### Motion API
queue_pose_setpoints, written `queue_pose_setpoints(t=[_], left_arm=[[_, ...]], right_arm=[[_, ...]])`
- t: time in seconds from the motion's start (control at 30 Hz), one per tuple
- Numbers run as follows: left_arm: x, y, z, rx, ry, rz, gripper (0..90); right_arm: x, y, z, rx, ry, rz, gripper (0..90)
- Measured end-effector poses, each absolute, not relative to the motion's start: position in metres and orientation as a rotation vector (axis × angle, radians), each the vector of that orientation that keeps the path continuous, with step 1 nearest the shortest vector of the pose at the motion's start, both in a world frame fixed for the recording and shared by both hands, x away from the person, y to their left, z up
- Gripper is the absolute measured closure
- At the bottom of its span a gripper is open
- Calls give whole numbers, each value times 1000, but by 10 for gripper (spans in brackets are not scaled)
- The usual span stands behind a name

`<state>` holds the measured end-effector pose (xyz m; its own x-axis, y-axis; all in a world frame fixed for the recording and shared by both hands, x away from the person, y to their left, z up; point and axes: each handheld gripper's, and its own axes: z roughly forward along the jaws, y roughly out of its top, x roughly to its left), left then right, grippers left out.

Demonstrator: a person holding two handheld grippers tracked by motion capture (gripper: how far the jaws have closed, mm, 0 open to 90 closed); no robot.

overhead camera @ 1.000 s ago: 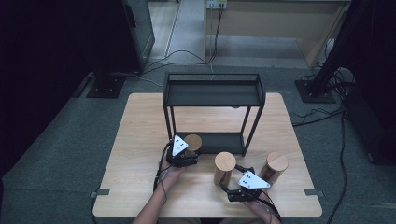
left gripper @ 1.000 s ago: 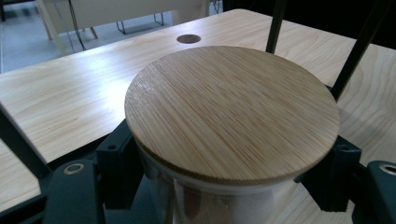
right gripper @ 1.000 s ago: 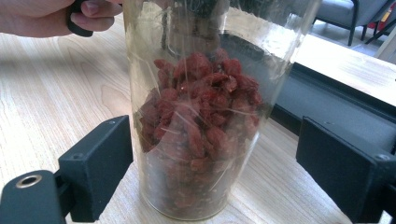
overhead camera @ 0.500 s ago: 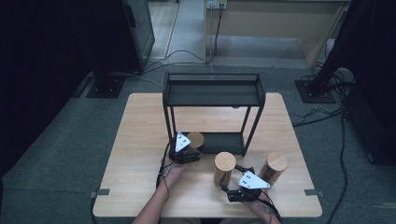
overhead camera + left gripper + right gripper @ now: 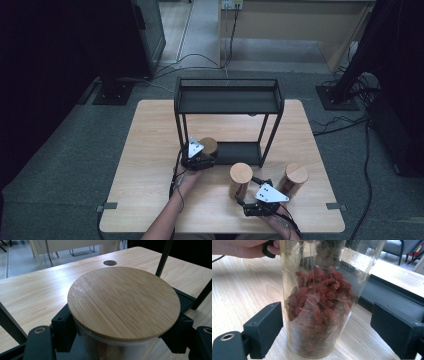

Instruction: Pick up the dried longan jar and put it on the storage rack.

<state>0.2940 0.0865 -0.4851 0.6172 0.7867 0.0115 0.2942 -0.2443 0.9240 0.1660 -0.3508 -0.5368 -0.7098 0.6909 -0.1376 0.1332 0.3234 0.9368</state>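
My left gripper (image 5: pixel 204 156) is shut on a glass jar with a round wooden lid (image 5: pixel 209 145), at the left front corner of the black rack's bottom shelf (image 5: pixel 240 153). In the left gripper view the lid (image 5: pixel 123 302) sits between my black jaws, which press the glass just under it. My right gripper (image 5: pixel 248 191) stands open near the table's front edge. A second wooden-lidded jar (image 5: pixel 241 176) stands between its jaws. In the right gripper view this jar (image 5: pixel 319 305) holds red dried fruit, and both pads (image 5: pixel 265 327) stay clear of the glass.
A third wooden-lidded jar (image 5: pixel 295 177) stands to the right of my right gripper. The two-tier black metal rack (image 5: pixel 227 100) stands mid-table, its legs (image 5: pixel 163 257) close beside the held jar. Bare wooden table (image 5: pixel 150 150) lies to the left. Cables lie on the floor beyond.
My left gripper has carried its jar a little farther in towards the rack's bottom shelf. The right gripper and the other two jars have kept still.
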Motion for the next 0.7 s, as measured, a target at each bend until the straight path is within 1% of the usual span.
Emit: queue_pose_setpoints(t=[0.4,0.7], left_arm=[[300,70,-485,1815,915,648,256],[307,61,-486,1809,962,657,256]], right_arm=[[166,-351,-537,722,2069,1391,106],[166,-351,-537,722,2070,1392,107]])
